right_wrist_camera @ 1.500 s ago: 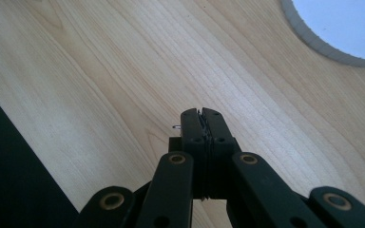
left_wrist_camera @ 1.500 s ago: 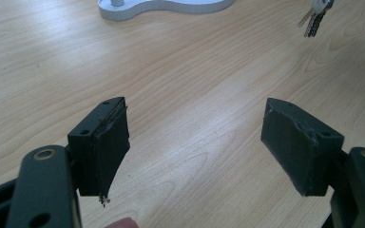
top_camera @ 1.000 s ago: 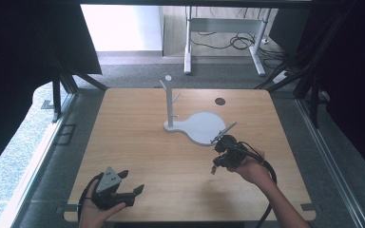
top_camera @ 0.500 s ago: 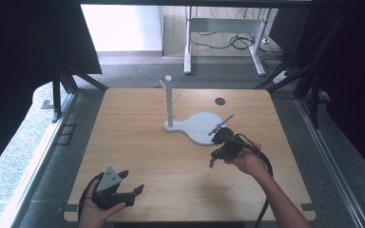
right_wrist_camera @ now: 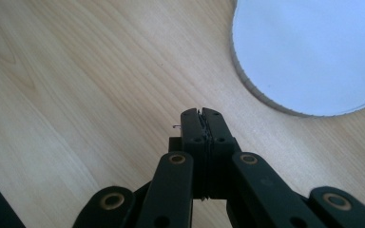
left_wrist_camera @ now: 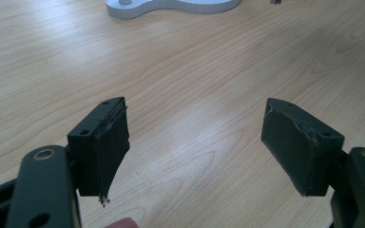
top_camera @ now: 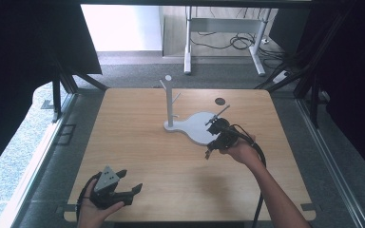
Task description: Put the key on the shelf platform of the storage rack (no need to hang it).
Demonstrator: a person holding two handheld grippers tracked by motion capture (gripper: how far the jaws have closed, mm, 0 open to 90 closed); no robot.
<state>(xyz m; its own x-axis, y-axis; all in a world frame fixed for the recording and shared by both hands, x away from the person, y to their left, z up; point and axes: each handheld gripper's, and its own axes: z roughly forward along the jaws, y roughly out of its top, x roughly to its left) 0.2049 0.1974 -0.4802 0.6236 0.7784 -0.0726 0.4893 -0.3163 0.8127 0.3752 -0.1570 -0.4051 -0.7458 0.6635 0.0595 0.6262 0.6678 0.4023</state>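
Near edge, left corner of the table point(top_camera: 138, 142): the left gripper point(top_camera: 130, 180) rests in the person's hand. Its fingers point(left_wrist_camera: 102, 142) are spread wide, with bare wood between them. It sits where it sat a second ago and takes no part in the work.

Mid-table, right: the right gripper point(top_camera: 209, 153) has shifted up the table and a little leftward over the last second, and now lies at the rim of the white stand point(top_camera: 195, 126). Its fingers point(right_wrist_camera: 192, 123) are pressed together. A tiny sliver shows at the tips, and what it is cannot be told.

Beyond it: the white stand is upright near the table's centre, its flat base lying on the wood and its peg post bare. In the right gripper view the base point(right_wrist_camera: 309, 52) lies just up and to the right of the fingertips, apart from them.

Judgement: the right hand is closing on the stand. No contact with it is established.
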